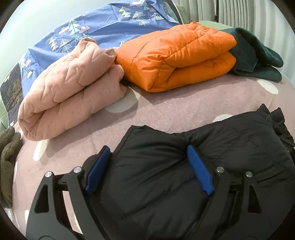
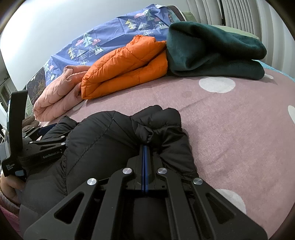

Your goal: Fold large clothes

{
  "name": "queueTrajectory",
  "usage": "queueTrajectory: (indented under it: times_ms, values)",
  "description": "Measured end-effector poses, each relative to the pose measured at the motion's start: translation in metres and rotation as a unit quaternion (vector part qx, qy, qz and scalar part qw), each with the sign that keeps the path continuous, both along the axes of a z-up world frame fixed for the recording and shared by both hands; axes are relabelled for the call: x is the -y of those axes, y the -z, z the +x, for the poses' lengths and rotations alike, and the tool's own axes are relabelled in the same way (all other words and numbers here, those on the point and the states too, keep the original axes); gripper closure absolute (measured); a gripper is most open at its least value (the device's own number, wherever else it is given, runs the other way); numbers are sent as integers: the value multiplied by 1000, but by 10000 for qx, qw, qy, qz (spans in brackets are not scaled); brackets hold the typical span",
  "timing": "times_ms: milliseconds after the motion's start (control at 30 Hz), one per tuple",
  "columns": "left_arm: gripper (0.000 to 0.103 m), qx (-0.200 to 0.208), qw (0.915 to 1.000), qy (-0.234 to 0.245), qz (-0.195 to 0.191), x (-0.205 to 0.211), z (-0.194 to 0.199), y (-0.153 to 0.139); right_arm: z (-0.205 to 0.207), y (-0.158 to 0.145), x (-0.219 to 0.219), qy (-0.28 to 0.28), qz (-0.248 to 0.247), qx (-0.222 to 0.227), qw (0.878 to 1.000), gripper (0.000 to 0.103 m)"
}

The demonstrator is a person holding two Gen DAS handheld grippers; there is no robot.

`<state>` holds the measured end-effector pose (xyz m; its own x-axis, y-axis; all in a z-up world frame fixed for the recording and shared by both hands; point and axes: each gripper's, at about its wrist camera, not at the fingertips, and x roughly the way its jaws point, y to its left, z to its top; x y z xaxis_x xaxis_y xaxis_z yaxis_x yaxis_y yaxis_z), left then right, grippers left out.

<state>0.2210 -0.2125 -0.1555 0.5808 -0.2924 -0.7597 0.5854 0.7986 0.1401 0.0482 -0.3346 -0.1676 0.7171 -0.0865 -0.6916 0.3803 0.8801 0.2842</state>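
Black puffer jacket point(image 2: 103, 140) pinched by right fingers point(image 2: 144, 147), left fingers point(image 1: 198, 169) spread over it; pink point(image 1: 73, 86), orange point(image 1: 175, 57), green point(image 2: 212, 49) folded garments behind

bed: mauve cover point(image 2: 230, 129) with white dots | behind bed: plain pale wall point(image 2: 55, 27) | right of wall: white pleated curtain point(image 2: 245, 14) | light: soft, even

matt quilted black jacket point(image 1: 212, 147); slightly shiny orange puffer point(image 1: 175, 55)
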Motion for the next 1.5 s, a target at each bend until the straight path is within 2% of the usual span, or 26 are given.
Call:
queueTrajectory:
  times_ms: [300,367,467,533,633,700,733,800,1033,1067,1100,1133,1167,1200,1233,1300,1333,1367,1400,1500]
  values:
    - [16,139,9999,-31,83,-5,-7,-1,1,-5,-8,-2,-280,-82,9996,103]
    - [16,165,9998,-27,119,-3,-9,-3,-1,-13,-14,-15,-556,-133,9984,103]
    - [16,169,9998,-19,143,-4,-10,-4,-12,-34,-30,9,-1005,-169,9948,97]
    - [16,115,9998,-38,154,-3,-9,-6,-27,-53,-43,-79,-1010,62,9948,95]
    - [16,139,9997,-50,204,0,-9,-7,-54,-78,-76,-669,-985,645,9908,95]
    - [16,152,9997,-58,166,-1,-9,-7,-53,-66,-90,-845,-1047,472,9898,93]
    - [16,150,9998,-59,143,-2,-9,-7,-44,-39,-93,-910,-1034,106,9904,93]
    - [16,118,9999,-68,94,-3,-7,-8,-42,-14,-95,-811,-1299,170,9881,96]
    - [16,154,9999,-48,36,-6,-7,-4,-43,-23,-98,-917,-1414,133,9856,93]
    - [16,164,9999,-45,26,-6,-7,-4,-47,-28,-97,-966,-1387,175,9855,91]
    - [16,174,9998,-45,19,-7,-8,-5,-51,-33,-97,-997,-1333,200,9858,84]
    - [16,188,9998,-47,16,-7,-8,-5,-61,-42,-92,-1011,-1178,285,9875,72]
    - [16,199,9998,-50,9,-7,-9,-5,-71,-50,-87,-954,-1046,428,9890,57]
    - [16,199,9998,-52,0,-8,-9,-5,-84,-59,-79,-759,-997,608,9903,23]
    - [16,195,9998,-50,-7,-9,-9,-5,-93,-64,-73,-534,-1048,687,9907,13]
    - [16,185,9998,-48,-20,-9,-9,-6,-107,-62,-56,-263,-1064,529,9926,13]
    - [16,180,9998,-47,-25,-10,-9,-6,-111,-56,-49,-231,-879,417,9950,13]
    - [16,183,9998,-48,-25,-10,-9,-6,-114,-47,-40,-215,-557,297,9978,13]
    - [16,186,9998,-46,-25,-10,-9,-6,-118,-33,-29,-219,55,176,9996,13]
    - [16,186,9998,-39,-41,-10,-8,-6,-127,1,-12,-234,1411,43,9897,12]
